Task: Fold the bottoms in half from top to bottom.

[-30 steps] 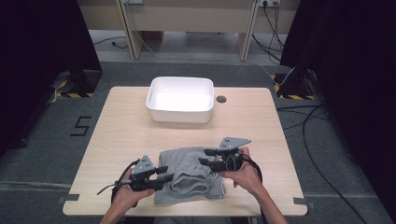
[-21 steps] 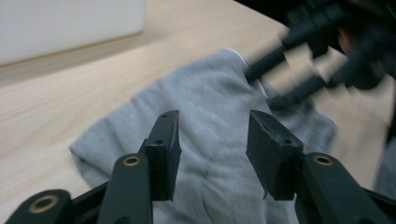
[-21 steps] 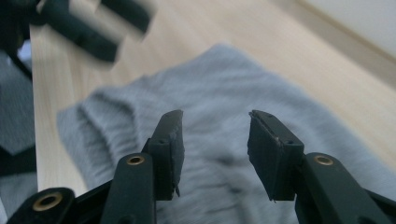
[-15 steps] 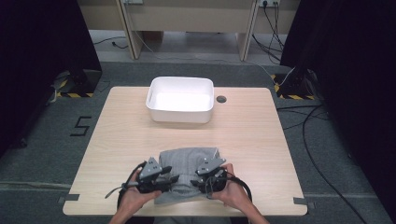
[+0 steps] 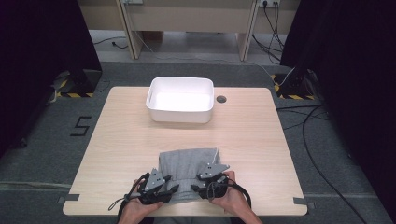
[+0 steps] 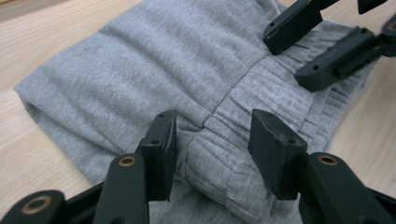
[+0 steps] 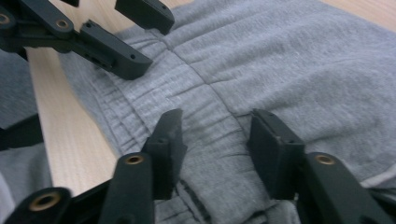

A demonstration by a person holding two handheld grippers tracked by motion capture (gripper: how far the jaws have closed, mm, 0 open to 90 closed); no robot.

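Two grippers sit at the near edge of the light wooden table point(image 5: 261, 135), each held in one of the person's hands: the left gripper point(image 5: 169, 190) and the right gripper point(image 5: 200, 190) both rest over the near hem of a folded grey sweat garment point(image 5: 187, 163). In the left gripper view its fingers point(image 6: 161, 154) stand apart with a ridge of the ribbed waistband between them, not closed on it; the right gripper's fingers point(image 7: 273, 149) likewise stand apart over the gathered fabric, gripping nothing. The garment lies flat at the near middle of the table, its far edge well short of a white rectangular tub point(image 5: 181, 99) that stands at the far middle. Just right of the tub is a round dark cable hole point(image 5: 221, 99) in the tabletop. The table stands on grey carpet point(image 5: 51, 154); on the floor to its left is a dark mark shaped like the figure "5" point(image 5: 80, 126). Farther off, black-and-yellow hazard tape point(image 5: 70, 94) marks the floor, black curtains point(image 5: 42, 51) hang at both sides, cables point(image 5: 317, 140) trail at right, and pale wooden furniture point(image 5: 187, 18) stands behind.
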